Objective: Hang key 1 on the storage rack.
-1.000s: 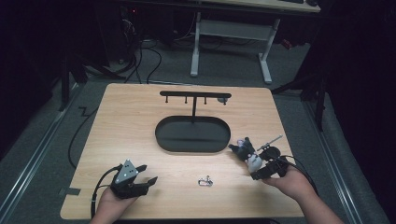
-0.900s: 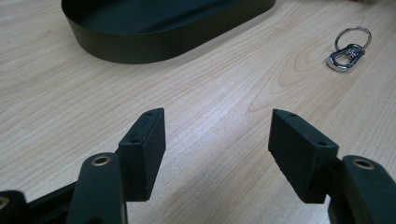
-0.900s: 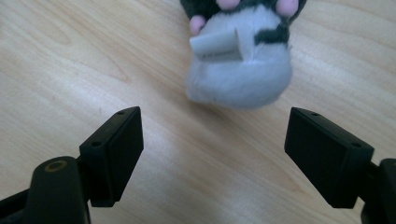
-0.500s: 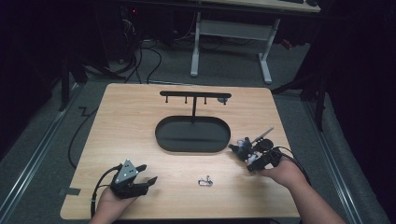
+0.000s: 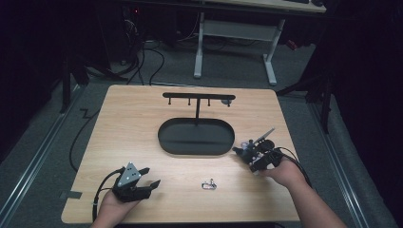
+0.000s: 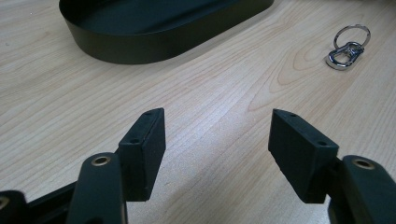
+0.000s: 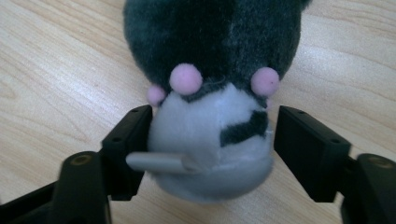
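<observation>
The left gripper (image 5: pixel 151 184) is idling near the wooden table's (image 5: pixel 142 123) front-left corner, jaws spread on nothing. The right gripper (image 7: pixel 212 149) is shifting leftward from a second ago, jaws just closing around a fluffy grey-and-white plush toy (image 7: pixel 212 121) with pink pompoms, near the right edge; one pad touching, the other slightly off

The pale wooden table (image 6: pixel 210 121) has a smooth, matt top with visible grain, and the black oval metal tray (image 6: pixel 140 44) on it looks smooth with a dull satin sheen. The small silver metal key ring with clasp (image 6: pixel 346 49) is polished and shiny. The dark grey and white plush toy (image 7: pixel 212 93) is fuzzy cloth with soft pink pompoms, between matt black plastic jaws.
</observation>
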`<state>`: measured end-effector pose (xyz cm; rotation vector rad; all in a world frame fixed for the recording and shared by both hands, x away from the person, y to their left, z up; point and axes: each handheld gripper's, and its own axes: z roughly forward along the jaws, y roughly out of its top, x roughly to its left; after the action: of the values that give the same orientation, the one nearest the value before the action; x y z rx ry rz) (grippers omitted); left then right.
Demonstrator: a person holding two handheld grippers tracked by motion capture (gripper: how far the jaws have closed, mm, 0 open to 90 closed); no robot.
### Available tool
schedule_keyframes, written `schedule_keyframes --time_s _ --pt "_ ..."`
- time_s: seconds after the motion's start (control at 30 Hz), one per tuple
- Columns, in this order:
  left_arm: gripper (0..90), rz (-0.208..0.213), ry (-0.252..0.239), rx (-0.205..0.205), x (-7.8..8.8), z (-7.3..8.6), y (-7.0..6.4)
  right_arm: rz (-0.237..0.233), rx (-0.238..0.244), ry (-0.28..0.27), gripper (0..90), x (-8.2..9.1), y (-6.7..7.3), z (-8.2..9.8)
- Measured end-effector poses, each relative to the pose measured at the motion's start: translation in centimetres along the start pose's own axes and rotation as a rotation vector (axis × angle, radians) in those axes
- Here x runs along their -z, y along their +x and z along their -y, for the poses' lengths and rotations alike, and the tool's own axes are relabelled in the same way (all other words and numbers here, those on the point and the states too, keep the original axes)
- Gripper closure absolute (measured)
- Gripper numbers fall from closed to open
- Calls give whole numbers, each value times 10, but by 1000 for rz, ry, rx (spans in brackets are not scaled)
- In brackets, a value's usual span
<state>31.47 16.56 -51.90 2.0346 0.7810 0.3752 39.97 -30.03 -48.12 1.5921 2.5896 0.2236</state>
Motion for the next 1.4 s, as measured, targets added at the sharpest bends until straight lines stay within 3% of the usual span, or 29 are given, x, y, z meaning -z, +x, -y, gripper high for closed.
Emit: schedule_keyframes --time_s 0.1,0.17,0.3,0.37,0.7,0.87,1.4 --pt "373 -1 1 -2 0 0 0 -10 -18 18 403 -2 2 -1" --pt "373 -2 2 -1 0 0 0 -16 9 4 436 -6 1 -1" --pt "373 -3 0 -1 0 0 1 -6 16 -17 483 -6 3 0" --pt "373 -6 -1 1 0 1 2 -16 1 -19 489 -5 3 0" --pt "374 -11 3 -2 -1 2 4 -32 17 -41 489 21 7 3" --pt "374 -11 -20 8 2 2 4 -50 13 -59 488 35 10 6" --pt "371 -48 -63 6 8 1 3 -74 57 -86 487 56 31 9"
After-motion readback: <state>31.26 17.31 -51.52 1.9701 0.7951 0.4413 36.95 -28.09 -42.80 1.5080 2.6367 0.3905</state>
